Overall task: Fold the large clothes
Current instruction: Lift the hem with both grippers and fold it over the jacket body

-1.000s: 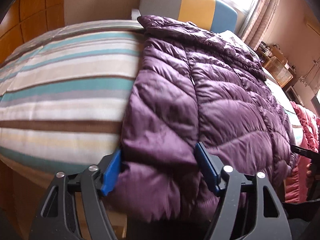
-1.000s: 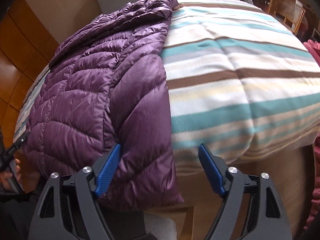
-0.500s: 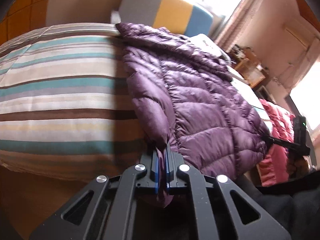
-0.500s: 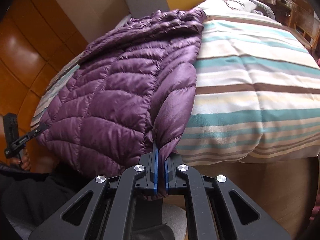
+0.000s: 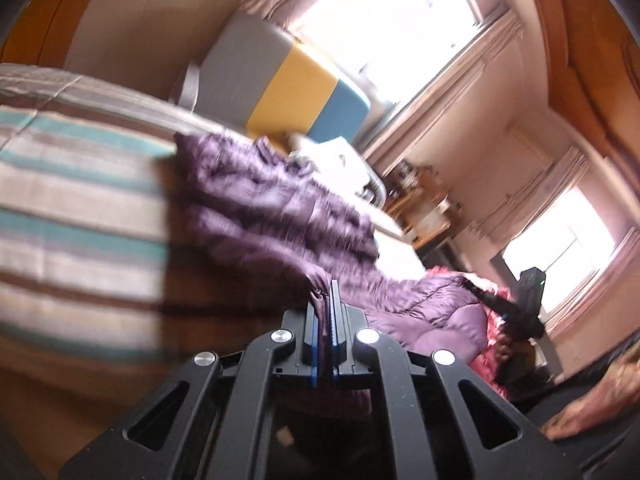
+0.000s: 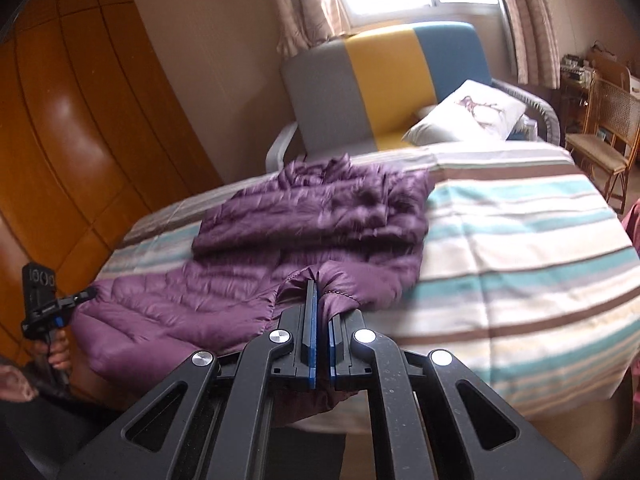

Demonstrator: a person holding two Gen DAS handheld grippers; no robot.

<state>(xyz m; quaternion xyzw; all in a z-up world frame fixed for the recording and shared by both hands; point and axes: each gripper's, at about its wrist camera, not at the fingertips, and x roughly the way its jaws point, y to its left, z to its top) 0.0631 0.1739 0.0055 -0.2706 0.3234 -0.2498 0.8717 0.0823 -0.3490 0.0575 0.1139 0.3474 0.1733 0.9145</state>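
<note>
- Right wrist view: right gripper (image 6: 321,300) is pinching the hem of the purple puffer jacket (image 6: 320,216), which is lying on the striped bed (image 6: 520,248).
- Left gripper (image 5: 325,304) is clamping the jacket's opposite hem corner.

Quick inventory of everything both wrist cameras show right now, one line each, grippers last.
puffer jacket: 1, purple, on the striped bed, near hem lifted
bed cover: 1, teal, brown and cream stripes, under the jacket
armchair: 1, grey, yellow and blue, past the far end of the bed
cushion: 1, white with a print, on the armchair
wooden chair: 1, cane back, far right
wardrobe: 1, orange wood, left wall
windows: 2, bright, pale curtains
pink garment: 1, beside the bed, partly hidden
left gripper: 1, black with blue pads, jaws shut on the jacket hem
right gripper: 1, same make, jaws shut on the jacket hem
</note>
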